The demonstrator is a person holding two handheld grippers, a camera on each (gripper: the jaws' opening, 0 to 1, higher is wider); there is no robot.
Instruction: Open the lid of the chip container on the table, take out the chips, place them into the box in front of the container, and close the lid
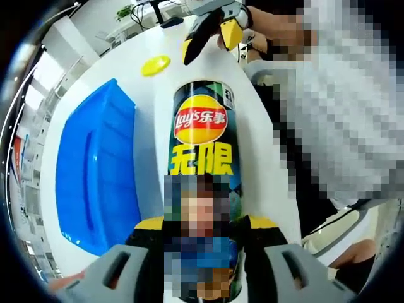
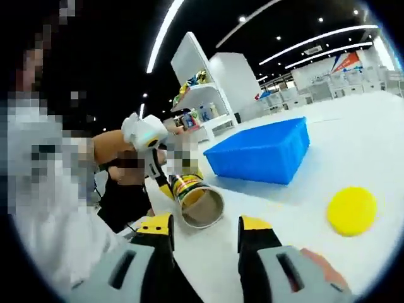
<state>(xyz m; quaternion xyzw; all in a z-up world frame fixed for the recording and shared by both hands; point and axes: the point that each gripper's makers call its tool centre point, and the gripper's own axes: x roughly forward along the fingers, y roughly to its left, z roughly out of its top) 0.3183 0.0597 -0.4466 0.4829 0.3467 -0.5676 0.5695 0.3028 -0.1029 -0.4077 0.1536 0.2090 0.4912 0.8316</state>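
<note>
gripped between the two yellow-tipped jaws of the left gripper (image 1: pixel 202 252), a tall chip can (image 1: pixel 203 158) points away along the white table (image 1: pixel 158 95), held lying down, probably so the chips can slide out. just left of it sits a blue box (image 1: pixel 95 183), and a yellow lid (image 1: pixel 155 65) lies off the can beyond its far end. the right gripper (image 1: pixel 211 31) hangs near that far end, jaws apart and holding nothing. right gripper view: those spread jaws frame the can's open mouth (image 2: pixel 201 205), tilted toward the camera, contents too dim to tell. the left gripper (image 2: pixel 158 170) clamps the can's far part. the blue box (image 2: pixel 259 154) stands behind, the lid (image 2: pixel 351 210) well off to the right; nothing blocks the mouth.
</note>
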